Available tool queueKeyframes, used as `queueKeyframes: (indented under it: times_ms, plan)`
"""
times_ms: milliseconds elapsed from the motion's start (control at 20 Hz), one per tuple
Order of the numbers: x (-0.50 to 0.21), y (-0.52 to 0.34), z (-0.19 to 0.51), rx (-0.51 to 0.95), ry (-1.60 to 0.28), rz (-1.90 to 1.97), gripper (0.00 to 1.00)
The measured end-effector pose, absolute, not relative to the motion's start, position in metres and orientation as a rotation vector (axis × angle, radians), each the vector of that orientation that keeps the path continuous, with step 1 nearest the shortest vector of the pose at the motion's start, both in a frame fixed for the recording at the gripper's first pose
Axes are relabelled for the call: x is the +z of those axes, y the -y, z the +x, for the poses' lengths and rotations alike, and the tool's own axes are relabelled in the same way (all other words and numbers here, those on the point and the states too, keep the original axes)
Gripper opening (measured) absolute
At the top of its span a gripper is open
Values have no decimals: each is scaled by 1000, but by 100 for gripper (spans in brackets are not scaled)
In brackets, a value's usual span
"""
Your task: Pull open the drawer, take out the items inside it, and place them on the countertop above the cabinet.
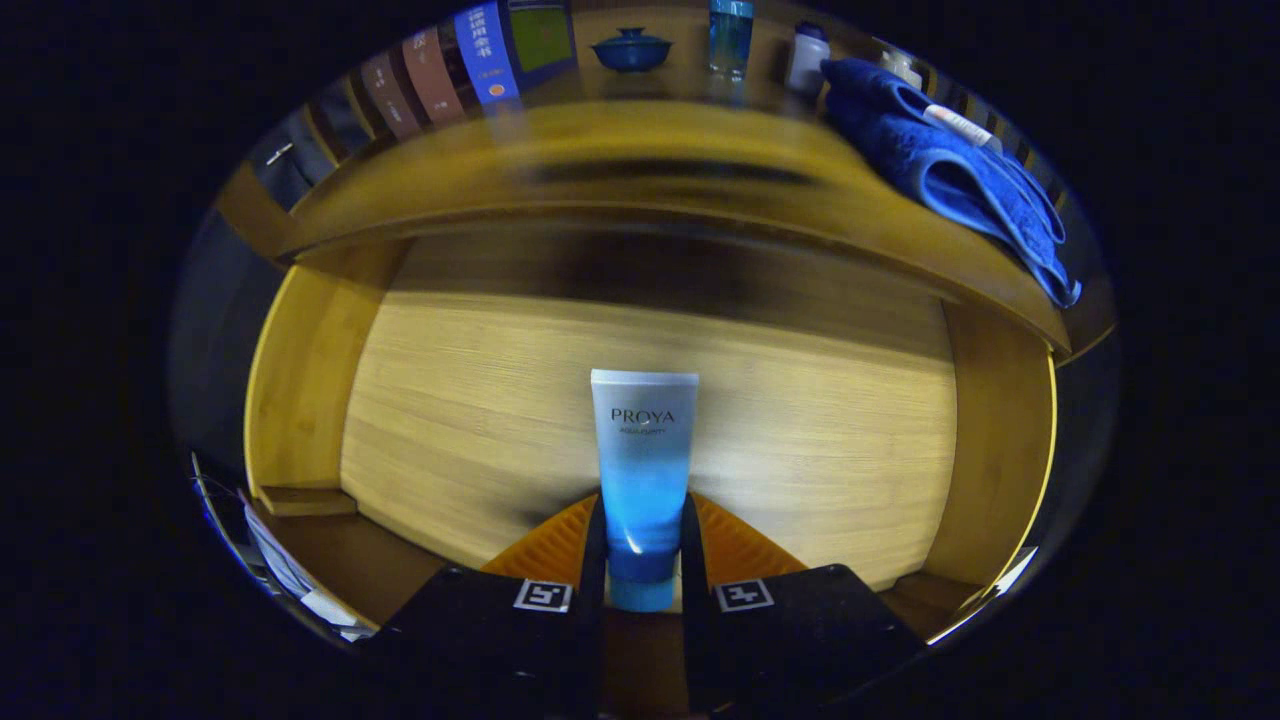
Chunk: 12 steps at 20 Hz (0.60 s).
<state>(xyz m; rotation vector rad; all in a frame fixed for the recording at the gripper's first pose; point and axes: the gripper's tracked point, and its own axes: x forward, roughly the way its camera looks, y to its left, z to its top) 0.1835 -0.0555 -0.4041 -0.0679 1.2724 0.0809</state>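
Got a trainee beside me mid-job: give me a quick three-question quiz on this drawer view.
1. True or false: the gripper is shut on the blue tube.
2. What lies draped over the countertop edge, beyond the fingers? A) a blue towel B) a newspaper C) a glove
3. Fill in: the tube is over the open ____, cap end between the fingers.

Key: 1 true; 2 A, the blue towel; 3 drawer.

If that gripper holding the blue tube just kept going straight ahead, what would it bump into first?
Probably the drawer's wooden floor. The gripper is shut on the blue tube, whose far end would likely touch first; depth is hard to judge here.
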Motion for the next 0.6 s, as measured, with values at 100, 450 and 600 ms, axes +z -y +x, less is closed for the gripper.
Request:
queueKeyframes:
  times_ms: [100,450,600]
  plan:
    - [-380,57,184,117,-1242,-38,37]
    - [-305,48,201,209,-1096,-15,37]
    - [-283,47,239,179,-1049,-41,37]
